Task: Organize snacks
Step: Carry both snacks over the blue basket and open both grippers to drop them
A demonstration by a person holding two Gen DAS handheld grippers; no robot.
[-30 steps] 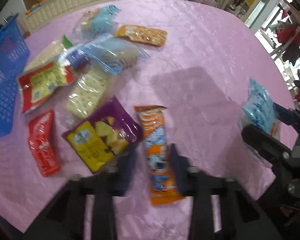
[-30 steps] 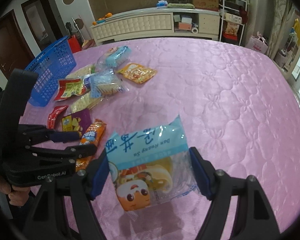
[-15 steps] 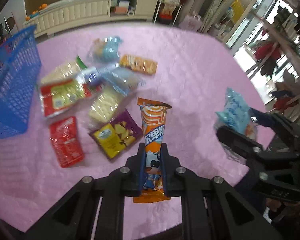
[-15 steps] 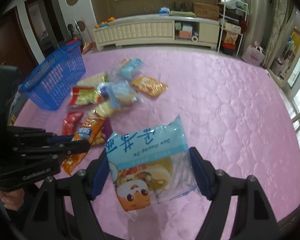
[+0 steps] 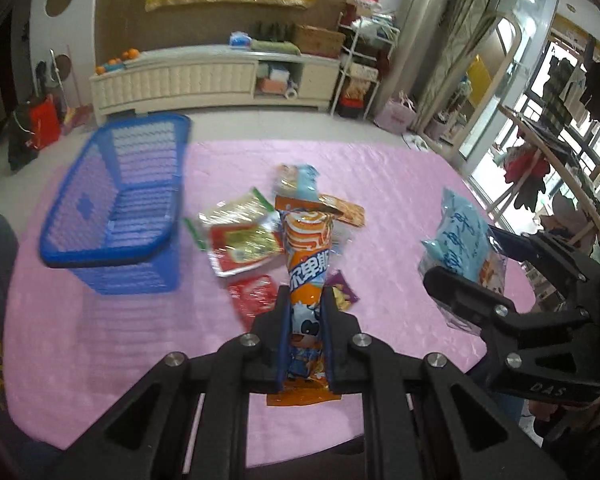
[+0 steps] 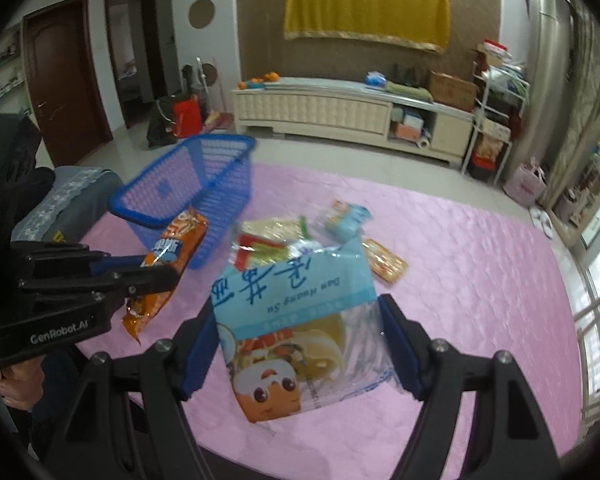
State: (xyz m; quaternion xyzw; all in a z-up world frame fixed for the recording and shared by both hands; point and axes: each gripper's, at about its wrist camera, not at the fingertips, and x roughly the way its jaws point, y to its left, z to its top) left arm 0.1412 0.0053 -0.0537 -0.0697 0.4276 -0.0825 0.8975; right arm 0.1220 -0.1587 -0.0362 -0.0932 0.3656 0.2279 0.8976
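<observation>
The orange pack (image 5: 306,264), a long glossy tube with a crimped end, is clamped low down between the fingers of the left gripper (image 5: 305,340) and held up off the cloth (image 5: 380,184), its top pointing away from the camera. The blue pack (image 6: 296,320), a flat pillow bag with a clear lower half, is pinched by its side edges in the right gripper (image 6: 298,344), also in the air, near the table's front edge.

The basket (image 5: 112,240), blue plastic mesh with sloping walls and a solid rim, stands on the cloth at the left; its mouth is open and nothing shows inside it. Bare pink cloth lies between it and the loose snacks, and a wide bare stretch runs along the right side and toward the far edge.

The pile (image 5: 256,236) of loose packs lies beside the basket: about six, though they overlap and blur, so the count is unsure. It includes one red and yellow foil bag, one small red pack, one purple corner, one flat orange pack and one pale blue pack at the back.

The cloth is quilted and shiny. Behind the table a long white cabinet (image 6: 332,108) runs along the wall.
</observation>
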